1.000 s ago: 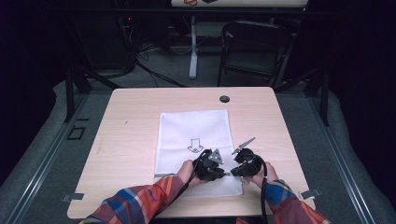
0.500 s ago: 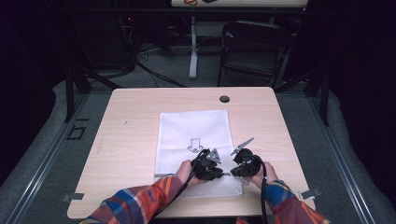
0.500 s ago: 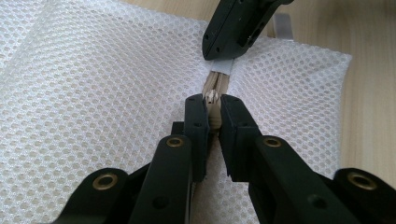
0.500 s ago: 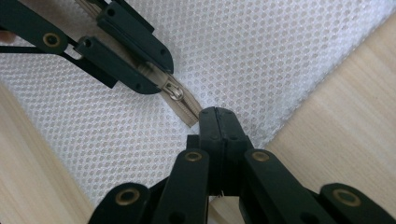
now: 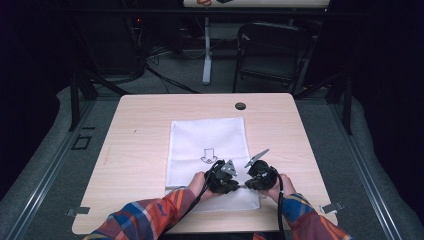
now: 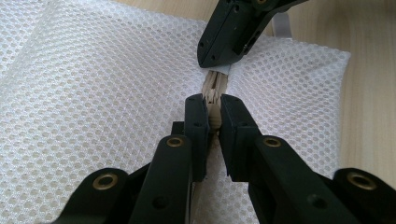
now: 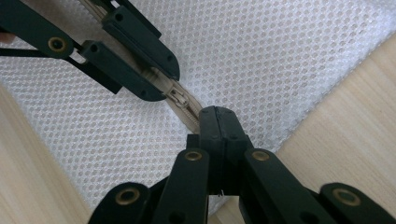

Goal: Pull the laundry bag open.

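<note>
A white mesh bag (image 5: 207, 140) with a black arrow print lies flat on the wooden table (image 5: 140, 145). A beige zipper (image 6: 214, 91) runs along its near edge. My left gripper (image 6: 214, 112) is shut on the zipper at its slider (image 7: 180, 99). Facing it, my right gripper (image 7: 218, 122) is shut on the zipper tape at the bag's end. In the high view the left gripper (image 5: 231, 183) and right gripper (image 5: 250, 182) meet tip to tip over the bag's near right corner. From the left gripper view, the right gripper's fingers (image 6: 229, 37) pinch a white tab.
A black grommet hole (image 5: 240, 106) sits near the table's far edge. A dark chair (image 5: 270, 50) and a table leg stand on the floor beyond. Bare wood lies to the left and right of the bag.
</note>
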